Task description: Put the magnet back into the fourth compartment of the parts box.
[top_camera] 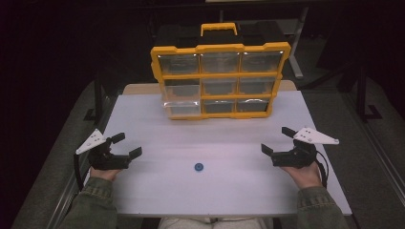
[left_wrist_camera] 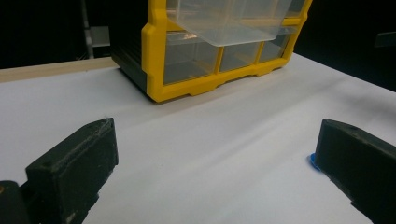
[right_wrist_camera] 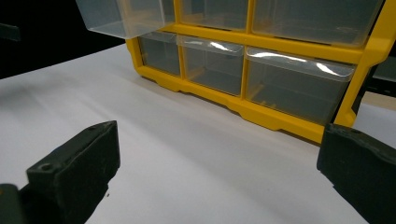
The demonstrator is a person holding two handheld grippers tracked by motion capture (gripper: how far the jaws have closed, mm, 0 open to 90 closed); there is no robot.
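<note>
On table, L gripper (top_camera: 128,145) & R gripper (top_camera: 273,140) jaws apart; high view shows whole blue disc (top_camera: 198,166).

- Left gripper (top_camera: 126,146): black body, two blocky black jaws, matte and rough-textured.
- Left jaws in the left gripper view: small round screw hole on the top face of each.
- Grey three-cornered plate on top of left gripper, small holes in it.
- Black cable loops from left gripper beside the sleeve.
- Right gripper (top_camera: 276,140): same black build, grey three-cornered plate with dots on top.
- Black cable curls at right wrist.
- Both forearms in olive-green sleeves, stitched cuffs.
- Light trousers at bottom edge.
</note>
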